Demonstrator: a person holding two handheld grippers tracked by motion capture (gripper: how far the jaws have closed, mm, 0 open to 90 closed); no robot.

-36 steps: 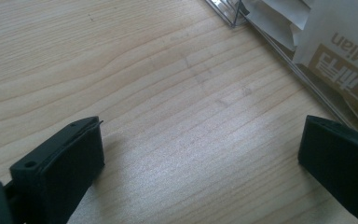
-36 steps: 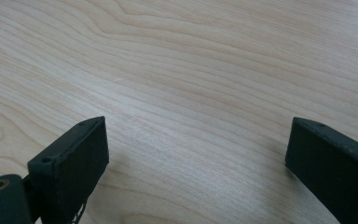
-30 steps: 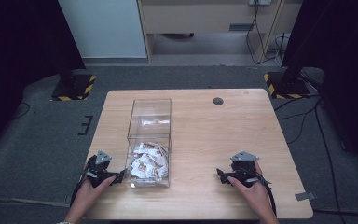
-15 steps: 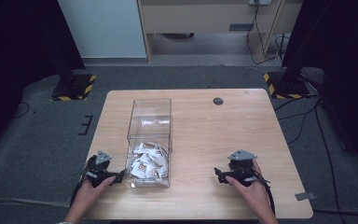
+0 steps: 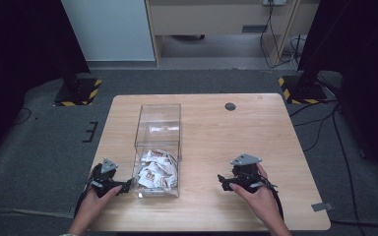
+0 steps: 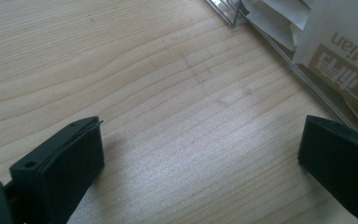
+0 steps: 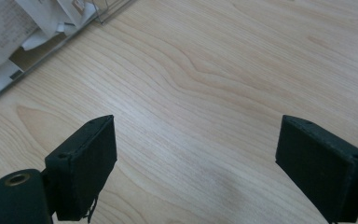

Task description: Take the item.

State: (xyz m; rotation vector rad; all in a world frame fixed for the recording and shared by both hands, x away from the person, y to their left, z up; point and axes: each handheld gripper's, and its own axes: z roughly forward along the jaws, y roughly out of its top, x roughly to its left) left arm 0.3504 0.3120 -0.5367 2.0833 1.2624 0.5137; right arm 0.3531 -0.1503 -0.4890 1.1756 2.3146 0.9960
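Note:
A clear plastic box (image 5: 158, 147) stands left of centre on the wooden table (image 5: 246, 132). Several white and brown sachets (image 5: 155, 172) are heaped at its near end. My left gripper (image 5: 127, 187) rests at the box's near left corner, open, nothing between its jaws. In the left gripper view the gripper (image 6: 203, 140) spans bare wood, with the box wall (image 6: 279, 46) and a sachet (image 6: 345, 51) at upper right. My right gripper (image 5: 221, 181) hovers right of the box, pointing at it, open; its jaws have just been closing slightly with nothing between them. In the right gripper view the gripper (image 7: 196, 140) faces bare wood, with sachets (image 7: 9, 28) at upper left.
A small dark round cap (image 5: 230, 106) sits in the tabletop near the far edge. Bare wood lies between the box and my right gripper. Grey carpet surrounds the table, with black stands on yellow-striped bases (image 5: 78, 93) at the far corners.
My right gripper has shifted left toward the box and lifted a little. My left gripper and the box have stayed put.

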